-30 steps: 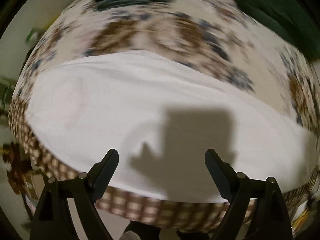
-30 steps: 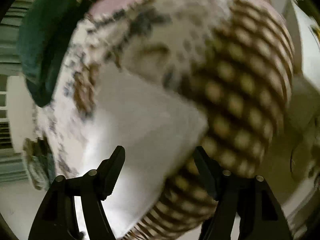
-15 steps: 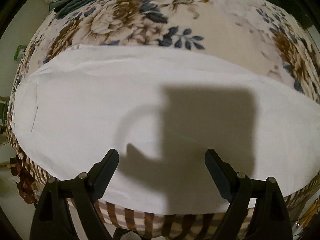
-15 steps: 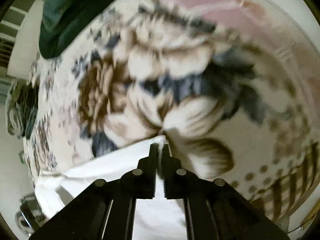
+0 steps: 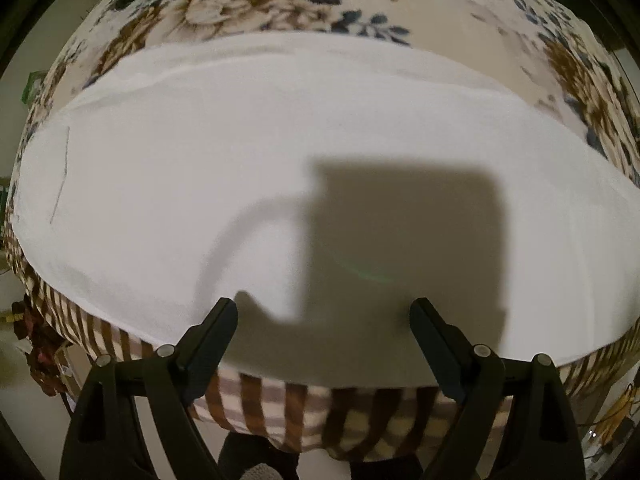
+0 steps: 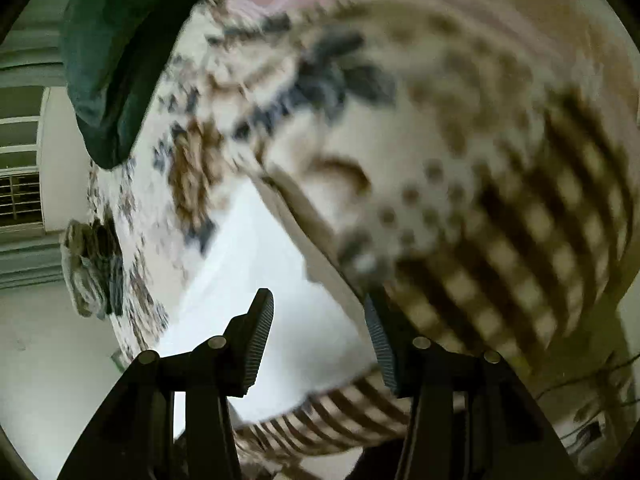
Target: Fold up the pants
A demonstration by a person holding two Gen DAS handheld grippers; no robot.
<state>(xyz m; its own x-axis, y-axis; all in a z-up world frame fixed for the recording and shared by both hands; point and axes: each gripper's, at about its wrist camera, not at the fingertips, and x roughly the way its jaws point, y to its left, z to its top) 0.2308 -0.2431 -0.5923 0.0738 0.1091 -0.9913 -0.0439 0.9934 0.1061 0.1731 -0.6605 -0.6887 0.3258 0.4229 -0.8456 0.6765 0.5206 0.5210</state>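
Observation:
White pants point(image 5: 280, 184) lie flat and folded lengthwise across the floral bedspread point(image 5: 460, 12), near the bed's front edge. My left gripper point(image 5: 324, 320) is open and empty, hovering above the pants' near edge and casting a square shadow on them. In the blurred right wrist view the pants point(image 6: 256, 280) show as a white strip. My right gripper point(image 6: 318, 320) is open and empty, just above the pants' end by the bed's corner.
The bedspread's brown checked border point(image 5: 260, 408) hangs over the bed's front edge. A dark green cloth point(image 6: 116, 48) and a grey folded pile point(image 6: 92, 272) lie at the far side of the bed. A window point(image 6: 20, 176) is behind.
My right gripper, shut at the pants' corner half a second ago, has opened and pulled back towards the bed's corner. My left gripper has stayed open and moved slightly closer over the pants.

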